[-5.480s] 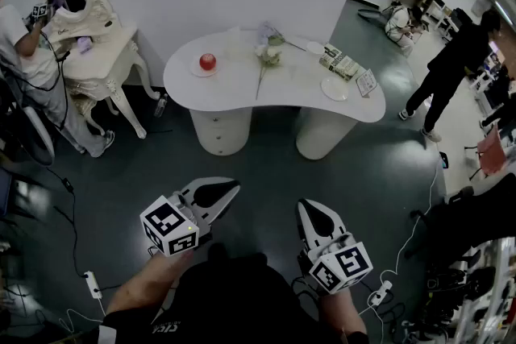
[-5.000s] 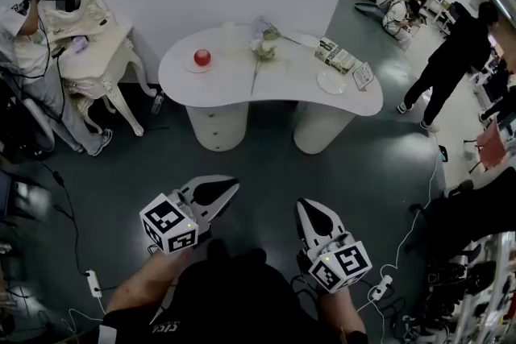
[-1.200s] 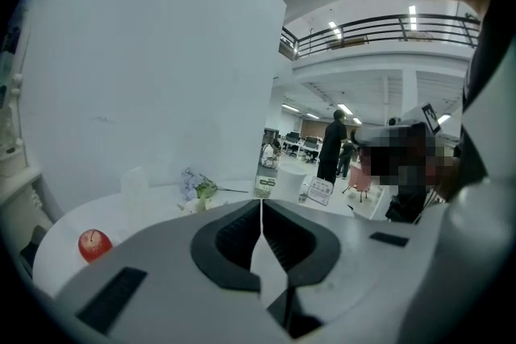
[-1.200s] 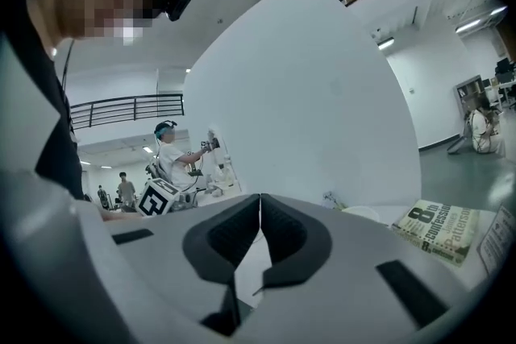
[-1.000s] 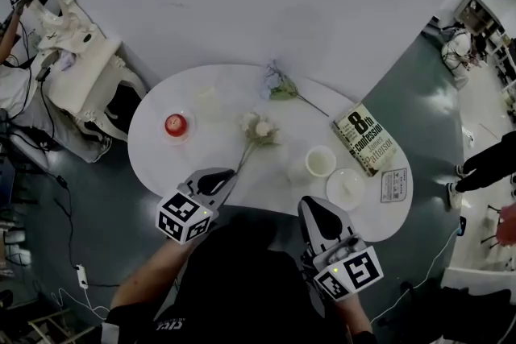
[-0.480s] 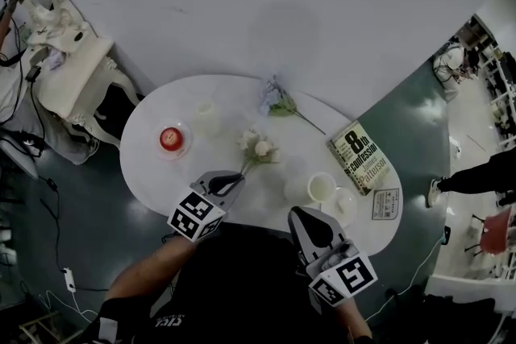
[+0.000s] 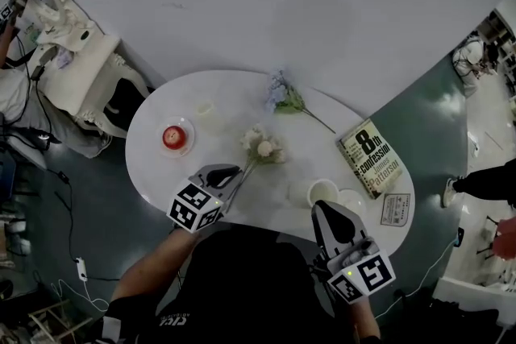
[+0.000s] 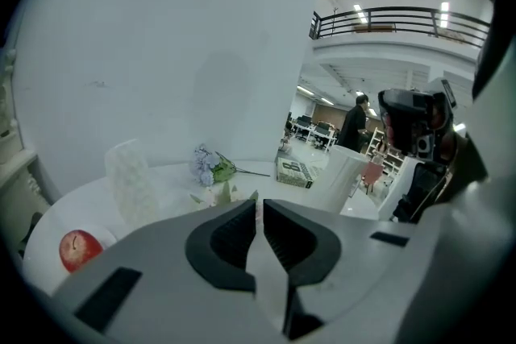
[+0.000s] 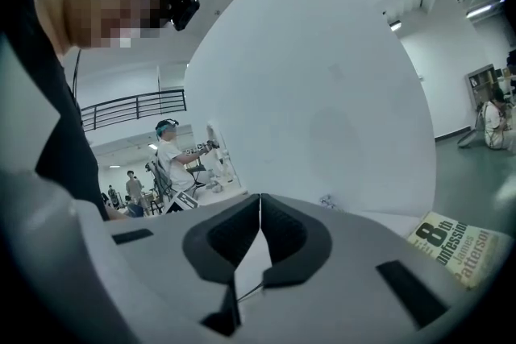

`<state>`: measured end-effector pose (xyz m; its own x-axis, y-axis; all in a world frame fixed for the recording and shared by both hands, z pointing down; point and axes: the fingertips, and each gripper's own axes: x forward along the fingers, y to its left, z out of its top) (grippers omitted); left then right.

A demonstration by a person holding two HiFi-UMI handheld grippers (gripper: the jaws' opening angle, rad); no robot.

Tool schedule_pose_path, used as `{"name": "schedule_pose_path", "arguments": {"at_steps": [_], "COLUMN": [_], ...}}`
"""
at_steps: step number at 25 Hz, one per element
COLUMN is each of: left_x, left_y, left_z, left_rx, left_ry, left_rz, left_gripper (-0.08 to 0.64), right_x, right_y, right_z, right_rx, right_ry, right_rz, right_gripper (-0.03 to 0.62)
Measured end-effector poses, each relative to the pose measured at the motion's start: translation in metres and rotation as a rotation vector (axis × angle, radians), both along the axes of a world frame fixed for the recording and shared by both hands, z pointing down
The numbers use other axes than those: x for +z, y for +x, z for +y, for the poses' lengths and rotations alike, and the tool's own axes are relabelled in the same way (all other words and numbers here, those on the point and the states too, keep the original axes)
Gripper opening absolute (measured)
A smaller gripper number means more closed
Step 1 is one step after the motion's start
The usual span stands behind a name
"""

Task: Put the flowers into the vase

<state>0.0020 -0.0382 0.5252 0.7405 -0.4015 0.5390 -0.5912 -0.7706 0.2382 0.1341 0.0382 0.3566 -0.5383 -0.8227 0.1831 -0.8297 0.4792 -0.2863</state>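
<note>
Both grippers have come forward to the white table [image 7: 157, 165] since the earliest frames. Left gripper [image 7: 234, 171]: jaws closed, empty, tips by the stem end of the white flower [image 7: 262, 146]. Right gripper [image 7: 330, 207]: jaws closed, empty, near the cup [image 7: 324, 191]. Vase [image 7: 207, 115] stands beyond, left of that flower; blue flower [image 7: 280, 96] lies farthest.

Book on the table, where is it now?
In the head view the book lies flat at the white table's right end, just beyond the card and right of the cup.
</note>
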Motion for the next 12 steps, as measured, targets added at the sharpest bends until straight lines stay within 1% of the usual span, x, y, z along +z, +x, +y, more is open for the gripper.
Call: {"name": "schedule_pose_path", "arguments": {"at_steps": [3, 6, 12], "left_x": [0.012, 0.025, 0.045], "left_y": [0.001, 0.005, 0.017], "left_z": [0.000, 0.000, -0.005], "left_rx": [0.007, 0.014, 0.046], "left_ry": [-0.026, -0.058, -0.084], "left_rz": [-0.029, -0.049, -0.085], "left_gripper": [0.019, 0.036, 0.061], "right_x": [0.001, 0.006, 0.013], "right_y": [0.008, 0.007, 0.004], "right_z": [-0.004, -0.007, -0.010], "right_rx": [0.011, 0.002, -0.007], "right_ry": [-0.002, -0.013, -0.027], "right_rz": [-0.010, -0.015, -0.022], "right_gripper": [0.025, 0.025, 0.025]}}
